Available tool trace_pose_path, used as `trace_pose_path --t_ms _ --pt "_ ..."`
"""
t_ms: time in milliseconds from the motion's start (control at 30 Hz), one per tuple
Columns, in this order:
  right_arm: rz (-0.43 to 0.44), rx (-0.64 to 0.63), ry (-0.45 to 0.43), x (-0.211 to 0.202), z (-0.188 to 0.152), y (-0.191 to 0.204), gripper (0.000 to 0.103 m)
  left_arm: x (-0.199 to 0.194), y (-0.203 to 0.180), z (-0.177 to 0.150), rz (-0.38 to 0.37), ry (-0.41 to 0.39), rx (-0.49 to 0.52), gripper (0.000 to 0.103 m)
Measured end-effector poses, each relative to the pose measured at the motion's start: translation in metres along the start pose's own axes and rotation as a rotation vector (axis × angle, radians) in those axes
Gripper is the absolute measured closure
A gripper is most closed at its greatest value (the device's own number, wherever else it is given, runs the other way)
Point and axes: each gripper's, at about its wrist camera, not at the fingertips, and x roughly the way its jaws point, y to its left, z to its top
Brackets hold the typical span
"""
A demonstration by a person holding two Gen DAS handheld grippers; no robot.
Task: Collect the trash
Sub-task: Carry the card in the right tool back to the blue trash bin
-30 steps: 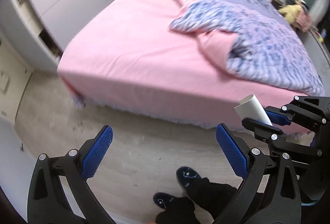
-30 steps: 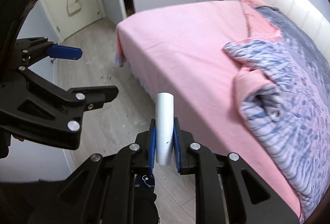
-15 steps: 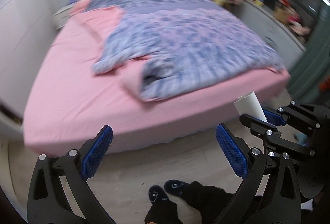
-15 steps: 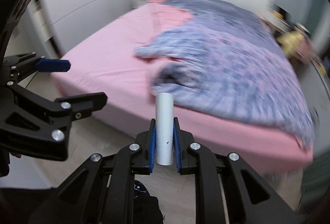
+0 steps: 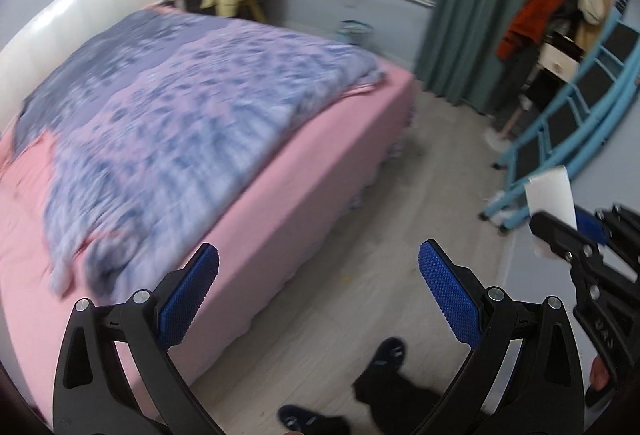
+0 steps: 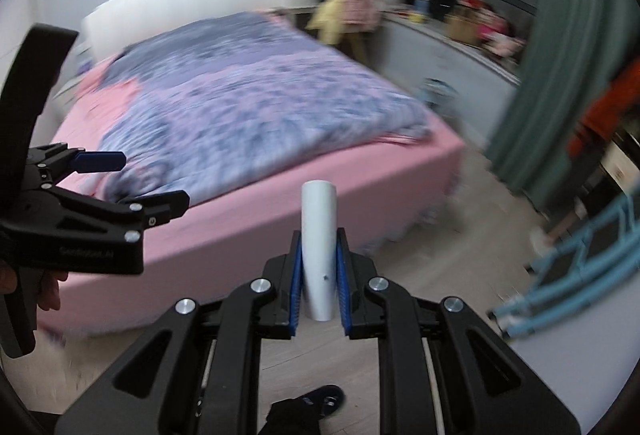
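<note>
A white paper tube [image 6: 318, 235] stands upright between the blue pads of my right gripper [image 6: 318, 267], which is shut on it. In the left wrist view the same tube [image 5: 550, 195] sticks up at the right edge, above the right gripper [image 5: 576, 231]. My left gripper [image 5: 316, 295] is open, nothing between its blue pads, and hangs over the pale wood floor [image 5: 360, 235] beside the bed. From the right wrist view the left gripper [image 6: 108, 187] shows at the left, held by a hand [image 6: 44, 287].
A bed [image 5: 280, 179] with a pink sheet and a rumpled blue-purple quilt [image 5: 180, 107] fills the left. A green curtain [image 5: 460, 15], hung clothes [image 5: 552, 7] and a light blue metal frame [image 5: 568, 123] stand at the right. The person's dark slippers [image 5: 384, 355] are on the floor below.
Both views have swung right along the bed, from its wardrobe side to its foot corner, bringing curtain and blue frame into sight. The tube stays gripped; the left gripper stays open.
</note>
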Motion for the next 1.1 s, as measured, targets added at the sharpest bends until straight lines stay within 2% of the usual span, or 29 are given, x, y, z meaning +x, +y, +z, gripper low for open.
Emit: trace_pose_path --t_ms 133,233,300,467,633,833,933,1000,1100 --pt "-0.092 0.106 -0.018 -0.001 -0.006 -0.078 0.087 0.03 -0.079 0.052 -0.029 -0.051 0.101 0.006" --pt "-0.148 0.168 -0.03 -0.009 -0.011 -0.134 0.087 0.033 -0.137 0.088 -0.061 -0.119 0.173 0.006" --pt "-0.186 0.21 -0.035 -0.015 -0.013 -0.167 0.087 0.034 -0.17 0.105 -0.079 -0.135 0.228 0.006" --pt "-0.28 0.324 -0.05 -0.027 -0.01 -0.234 0.087 0.053 -0.246 0.145 -0.184 -0.078 0.315 0.006" --pt "-0.35 0.398 -0.058 -0.022 -0.003 -0.286 0.087 0.079 -0.3 0.172 -0.238 -0.065 0.392 0.006" --pt "-0.416 0.436 -0.068 0.012 0.032 -0.356 0.087 0.126 -0.358 0.227 -0.287 -0.07 0.459 0.006" --pt "-0.442 0.432 -0.076 0.033 0.058 -0.393 0.087 0.156 -0.379 0.265 -0.302 -0.093 0.477 0.006" --pt "-0.446 0.441 -0.059 0.047 0.077 -0.419 0.087 0.177 -0.391 0.297 -0.296 -0.079 0.484 0.006" --pt "-0.459 0.426 -0.043 0.063 0.105 -0.45 0.087 0.202 -0.405 0.341 -0.345 -0.065 0.483 0.006"
